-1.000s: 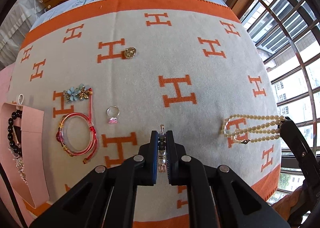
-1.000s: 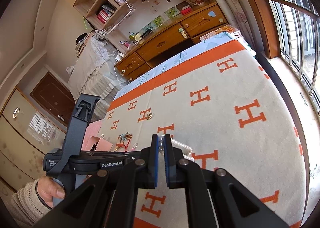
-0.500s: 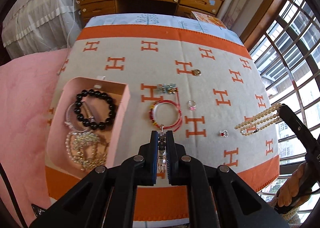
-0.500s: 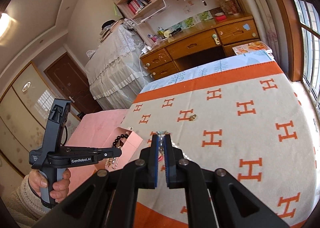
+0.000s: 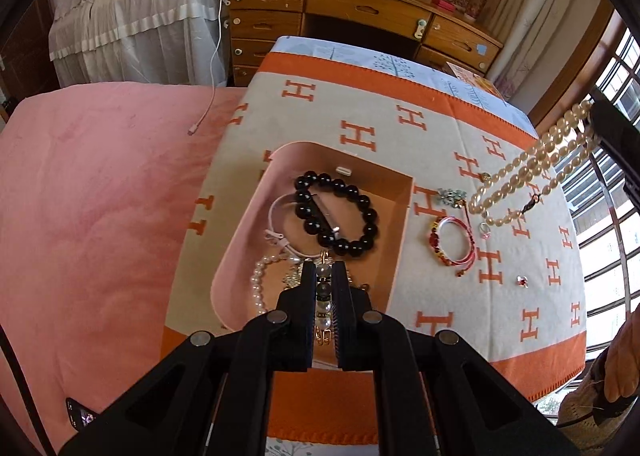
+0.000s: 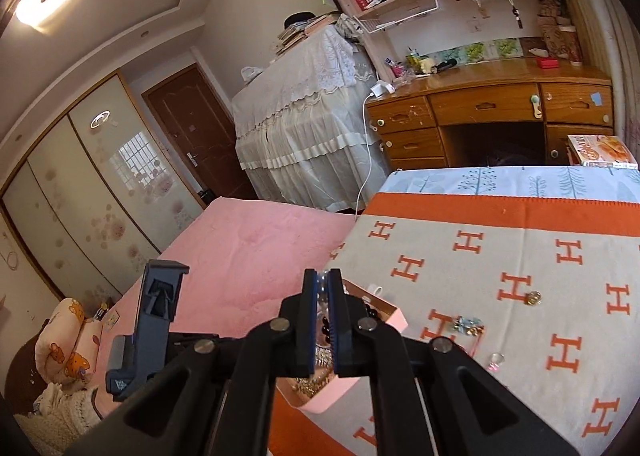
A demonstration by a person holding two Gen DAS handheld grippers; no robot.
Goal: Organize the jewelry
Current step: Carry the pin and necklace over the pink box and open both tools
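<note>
My left gripper (image 5: pixel 324 268) is shut on a short chain of grey and white beads (image 5: pixel 323 288) with a gold clasp. It hangs over the near end of the open pink box (image 5: pixel 240 240). The box holds a black bead bracelet (image 5: pixel 336 212), a white band and a pearl bracelet (image 5: pixel 258 284). My right gripper (image 6: pixel 322 276) is shut on a cream pearl necklace (image 5: pixel 528 172), which dangles in loops above the blanket, right of the box. In the right wrist view the necklace is almost wholly hidden by the fingers.
On the orange-and-grey H blanket (image 5: pixel 360 104), right of the box, lie a red cord bracelet (image 5: pixel 452 242), a flower brooch (image 5: pixel 452 196), a pink-stone ring (image 5: pixel 485 231), a gold pendant (image 6: pixel 533 298) and a small red earring (image 5: pixel 522 281). A pink bedspread (image 5: pixel 100 196) lies left.
Both grippers have swung left across the blanket to the pink box. The left one now hangs over it with the bead chain. The pearl necklace has been lifted off the blanket.
</note>
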